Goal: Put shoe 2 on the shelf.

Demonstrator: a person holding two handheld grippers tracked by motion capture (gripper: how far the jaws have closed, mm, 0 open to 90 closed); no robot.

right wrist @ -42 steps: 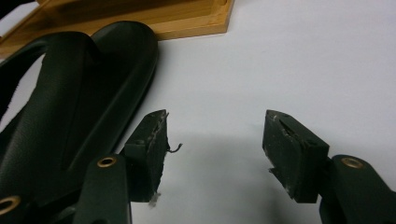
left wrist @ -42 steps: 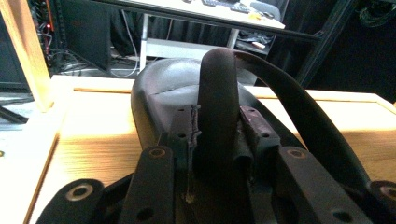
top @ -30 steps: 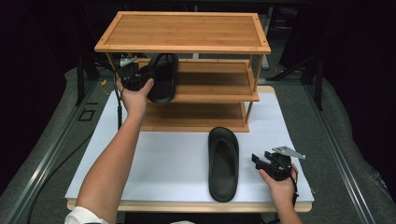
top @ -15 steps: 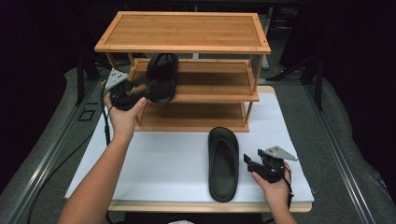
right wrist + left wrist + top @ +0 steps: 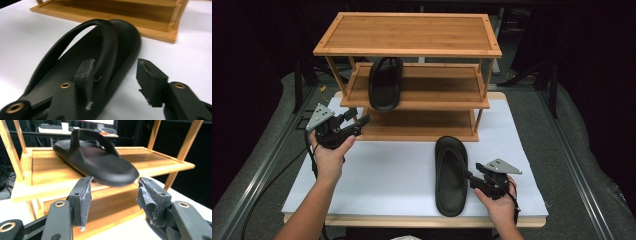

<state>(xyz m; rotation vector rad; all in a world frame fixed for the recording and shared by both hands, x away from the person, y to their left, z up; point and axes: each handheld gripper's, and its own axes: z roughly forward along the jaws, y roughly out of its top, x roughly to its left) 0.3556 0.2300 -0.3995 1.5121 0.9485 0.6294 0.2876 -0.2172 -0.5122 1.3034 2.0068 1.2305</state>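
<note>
One black sandal (image 5: 384,82) (image 5: 100,162) lies on the middle shelf (image 5: 437,87) of a wooden rack (image 5: 407,35), its toe past the front edge. My left gripper (image 5: 358,119) (image 5: 112,192) hangs low and left of it, drawn back; its jaws have just been opening and stand open with nothing between them. A second black sandal (image 5: 451,175) (image 5: 75,65) lies flat on the white table (image 5: 387,170). My right gripper (image 5: 469,176) (image 5: 115,63) straddles its right edge, one pad over the footbed, the other outside and apart. Those jaws have just been closing.
The rack's bottom shelf (image 5: 417,125) and top board are bare. Grey padding (image 5: 587,165) and a metal rail (image 5: 267,165) flank the table. Behind the rack it is dark, with stands and cables.
My left gripper let go of the sandal on the middle shelf and drew back, down and to the left. My right gripper slid left onto the table sandal's edge, its jaws narrower.
</note>
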